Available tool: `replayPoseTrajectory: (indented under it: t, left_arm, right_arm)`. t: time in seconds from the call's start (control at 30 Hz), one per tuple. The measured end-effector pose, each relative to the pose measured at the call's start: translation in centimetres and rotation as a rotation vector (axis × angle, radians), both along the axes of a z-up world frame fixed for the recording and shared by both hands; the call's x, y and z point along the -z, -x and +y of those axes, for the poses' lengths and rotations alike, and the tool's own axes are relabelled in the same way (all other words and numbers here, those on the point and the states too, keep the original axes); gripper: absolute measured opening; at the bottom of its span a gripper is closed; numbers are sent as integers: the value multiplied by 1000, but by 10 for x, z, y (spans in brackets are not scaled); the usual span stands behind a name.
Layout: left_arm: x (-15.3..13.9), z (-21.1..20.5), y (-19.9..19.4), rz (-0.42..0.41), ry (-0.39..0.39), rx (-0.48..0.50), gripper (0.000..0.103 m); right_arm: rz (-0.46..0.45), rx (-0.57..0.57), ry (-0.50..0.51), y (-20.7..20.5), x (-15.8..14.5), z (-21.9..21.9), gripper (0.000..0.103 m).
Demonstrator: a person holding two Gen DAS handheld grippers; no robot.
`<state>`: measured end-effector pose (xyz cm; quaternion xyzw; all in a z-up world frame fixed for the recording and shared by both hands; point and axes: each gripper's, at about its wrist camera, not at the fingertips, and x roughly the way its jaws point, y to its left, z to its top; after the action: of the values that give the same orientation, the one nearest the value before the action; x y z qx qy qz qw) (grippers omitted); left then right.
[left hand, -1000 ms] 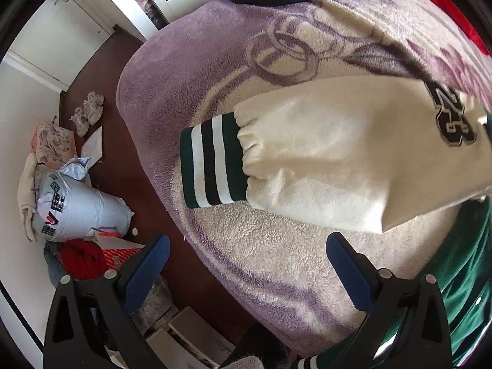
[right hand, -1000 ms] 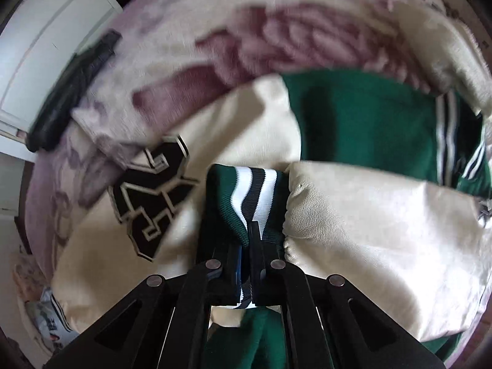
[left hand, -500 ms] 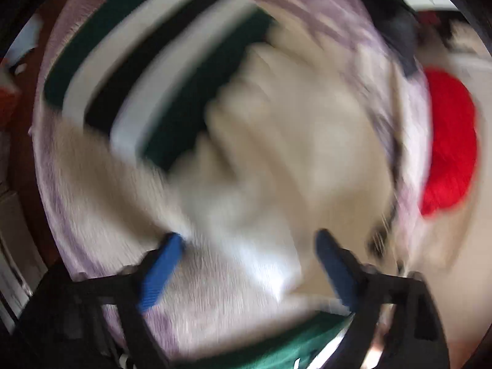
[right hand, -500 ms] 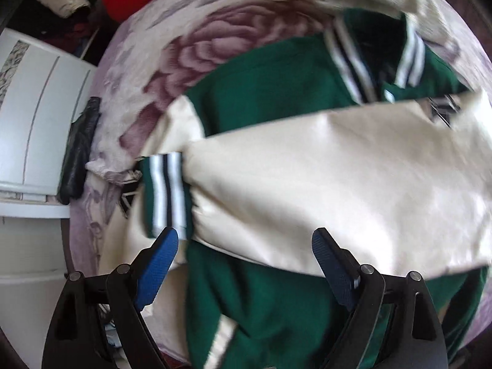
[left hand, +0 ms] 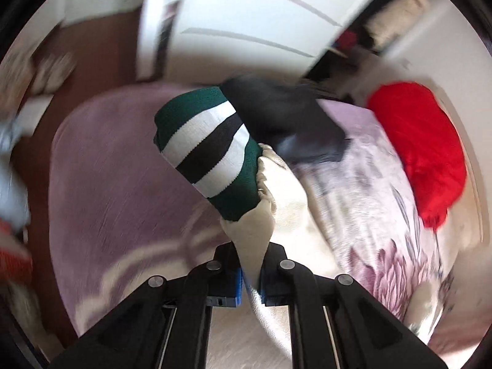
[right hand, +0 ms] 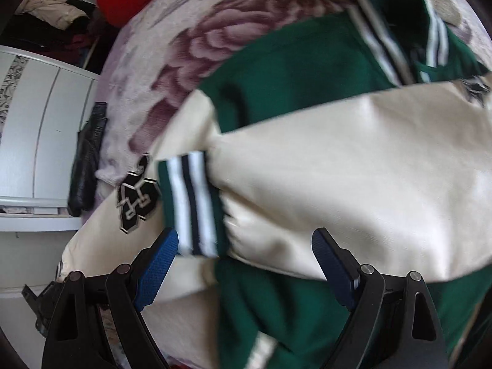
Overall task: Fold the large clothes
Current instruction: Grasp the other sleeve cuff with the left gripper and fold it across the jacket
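Note:
A green varsity jacket (right hand: 292,70) with cream sleeves lies on a purple floral blanket (right hand: 190,46). My left gripper (left hand: 250,283) is shut on one cream sleeve (left hand: 249,233) just below its green, white and black striped cuff (left hand: 209,153) and holds it lifted. My right gripper (right hand: 244,264) is open above the jacket. The other cream sleeve (right hand: 353,178) lies folded across the green body, its striped cuff (right hand: 192,206) between and just beyond my blue pads (right hand: 156,267). A black number patch (right hand: 135,196) shows left of that cuff.
A folded black garment (left hand: 286,123) lies at the blanket's far edge, also in the right wrist view (right hand: 86,160). A red cushion (left hand: 424,153) sits at the right. White wardrobe doors (left hand: 246,24) stand behind, brown floor (left hand: 98,58) to the left.
My left gripper moved down onto the sleeve, closed on it and lifted it. My right gripper let go of the other cuff, opened and pulled back; that sleeve now lies across the jacket.

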<state>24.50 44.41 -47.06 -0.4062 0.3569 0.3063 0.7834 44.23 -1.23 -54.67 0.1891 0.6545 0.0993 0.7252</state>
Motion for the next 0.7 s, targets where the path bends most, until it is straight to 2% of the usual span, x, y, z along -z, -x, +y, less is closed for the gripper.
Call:
replayPoseTrajectory:
  t: [0.07, 0.1, 0.13, 0.17, 0.2, 0.3, 0.4, 0.47, 0.5, 0.6, 0.7]
  left_arm:
    - [-19, -4, -18, -8, -59, 56, 5]
    - [-24, -5, -25, -10, -79, 76, 5]
    - [-31, -8, -32, -15, -100, 97, 5]
    - [-39, -11, -35, -22, -115, 117, 5]
    - [-39, -16, -34, -27, -129, 130, 5]
    - [-54, -31, -34, -44, -198, 188, 5]
    - [-76, -58, -48, -60, -287, 256, 4]
    - [-96, -88, -56, -82, -371, 336, 4]
    - [-104, -103, -60, -87, -408, 371, 4]
    - [-124, -163, -79, -116, -493, 506, 4]
    - [-135, -230, -95, -140, -526, 629, 3]
  right_arm:
    - [6, -32, 22, -12, 10, 27, 90]
    - [14, -68, 55, -19, 19, 44, 86]
    - [11, -73, 112, -23, 26, 56, 56]
    - [13, -63, 160, -26, 31, 61, 42]
    - [14, -57, 144, -30, 36, 68, 42]
    - [20, -77, 119, -38, 39, 78, 42]
    - [62, -26, 1, -39, 35, 49, 48]
    - [74, 17, -54, -30, 26, 19, 83]
    - [66, 51, -62, -21, 19, -1, 87]
    - [46, 119, -15, 7, 3, -61, 87]
    - [36, 206, 18, 35, -7, -129, 87]
